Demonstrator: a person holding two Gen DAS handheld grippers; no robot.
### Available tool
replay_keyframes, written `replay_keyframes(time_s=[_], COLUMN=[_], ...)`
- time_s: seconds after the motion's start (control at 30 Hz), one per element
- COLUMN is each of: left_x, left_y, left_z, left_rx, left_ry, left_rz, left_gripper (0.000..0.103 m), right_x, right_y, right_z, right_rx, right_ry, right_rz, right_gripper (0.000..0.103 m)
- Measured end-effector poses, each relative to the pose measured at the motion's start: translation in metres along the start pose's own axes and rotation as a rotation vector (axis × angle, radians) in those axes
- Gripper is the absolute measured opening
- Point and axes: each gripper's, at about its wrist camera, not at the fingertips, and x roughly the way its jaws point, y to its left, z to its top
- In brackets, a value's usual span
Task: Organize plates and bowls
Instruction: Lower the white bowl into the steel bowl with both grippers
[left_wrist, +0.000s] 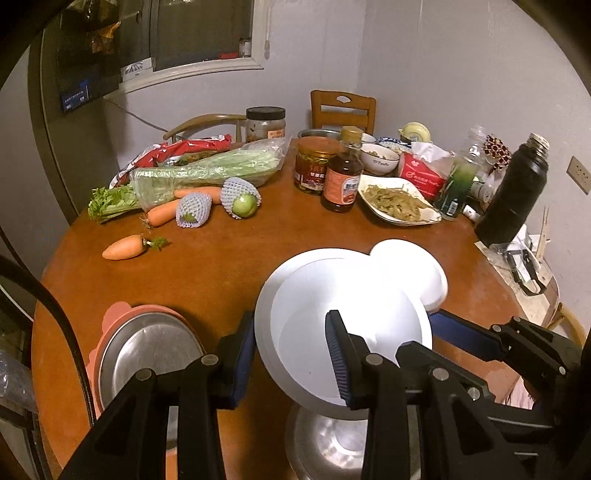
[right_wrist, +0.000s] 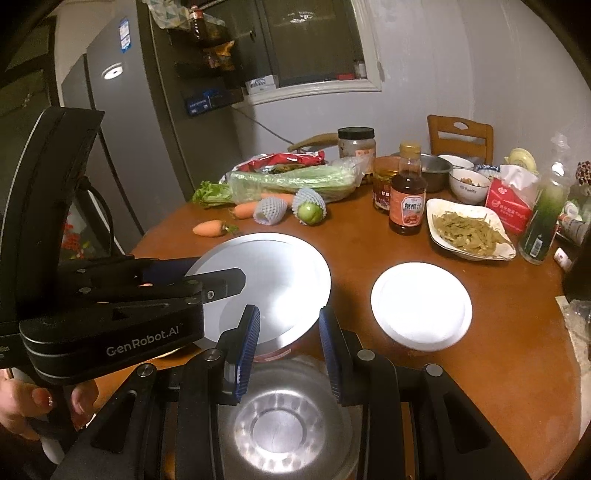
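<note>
Left gripper (left_wrist: 290, 317) and right gripper (right_wrist: 289, 312), jaws narrow, each pinch the rim of the large white plate (right_wrist: 273, 273), which hangs tilted over a steel bowl (right_wrist: 277, 424) at 6 o'clock; a small white plate (right_wrist: 421, 310) lies on the table (right_wrist: 498, 350) at 2 o'clock

Black tool (right_wrist: 288, 343), blue ribbed pads (right_wrist: 248, 332), "GenRobot.AI" marking

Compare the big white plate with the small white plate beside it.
The big plate is clearly wider than the small plate. The big plate is held up above a steel bowl in the left gripper; the small plate lies flat on the table. Both are round, white, empty.
</note>
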Motion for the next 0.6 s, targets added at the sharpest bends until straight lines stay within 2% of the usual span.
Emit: replay_keyframes(time_s=[0.3,0.6], left_x=[-0.016,-0.014], left_y=[-0.019,-0.027], left_z=[-0.018,-0.041], left_rx=[0.022,0.020], left_ry=[-0.012,0.010], left_rz=[-0.005,-0.007], left_gripper=[0.038,0.038], right_x=[-0.029,-0.042], right_y=[0.000,0.002], right_z=[-0.017,-0.039], right_rx=[0.007,-0.002], right_ry=[-0.026,-0.025], right_rz=[-0.001,0.000], right_gripper=[0.035,0.035])
